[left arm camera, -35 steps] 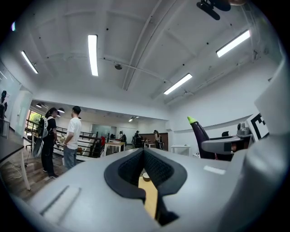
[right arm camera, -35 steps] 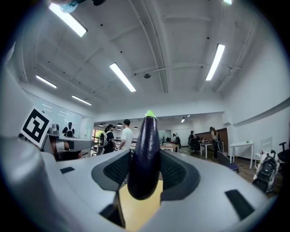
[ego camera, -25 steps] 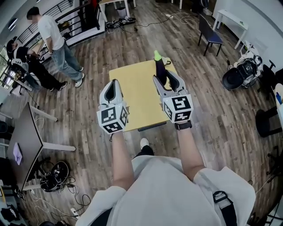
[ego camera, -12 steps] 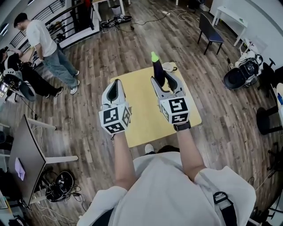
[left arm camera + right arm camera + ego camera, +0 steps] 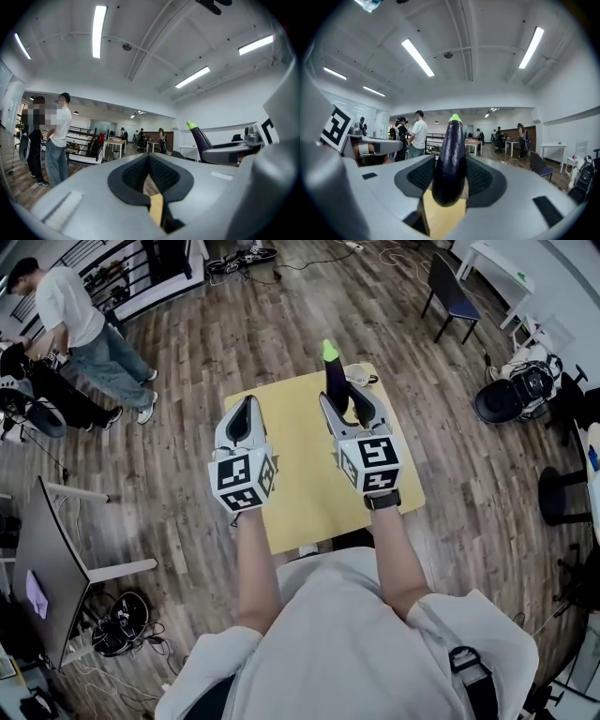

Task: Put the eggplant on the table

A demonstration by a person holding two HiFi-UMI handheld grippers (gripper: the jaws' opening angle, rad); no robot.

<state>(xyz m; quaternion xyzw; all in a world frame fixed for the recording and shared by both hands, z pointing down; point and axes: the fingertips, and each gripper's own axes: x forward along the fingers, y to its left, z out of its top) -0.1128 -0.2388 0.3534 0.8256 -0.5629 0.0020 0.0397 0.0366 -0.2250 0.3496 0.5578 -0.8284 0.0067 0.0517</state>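
Observation:
A dark purple eggplant (image 5: 336,382) with a green tip stands upright between the jaws of my right gripper (image 5: 349,397), which is shut on it. It fills the middle of the right gripper view, where the eggplant (image 5: 450,164) hides the gap between the pads. Gripper and eggplant hang above the far right part of the yellow table (image 5: 300,470). My left gripper (image 5: 243,416) is shut and holds nothing, level with the right one over the table's left side. The left gripper (image 5: 149,158) sees the eggplant (image 5: 201,140) off to its right.
A small white object (image 5: 357,375) lies near the table's far right corner. Wood floor surrounds the table. Beyond it are a dark chair (image 5: 446,306), a black bag (image 5: 511,395), a grey desk (image 5: 52,549) with cables, and people (image 5: 70,315) at the upper left.
Both grippers have moved forward and a little down over the yellow table, which now lies close beneath them. The eggplant stays upright in the right gripper.

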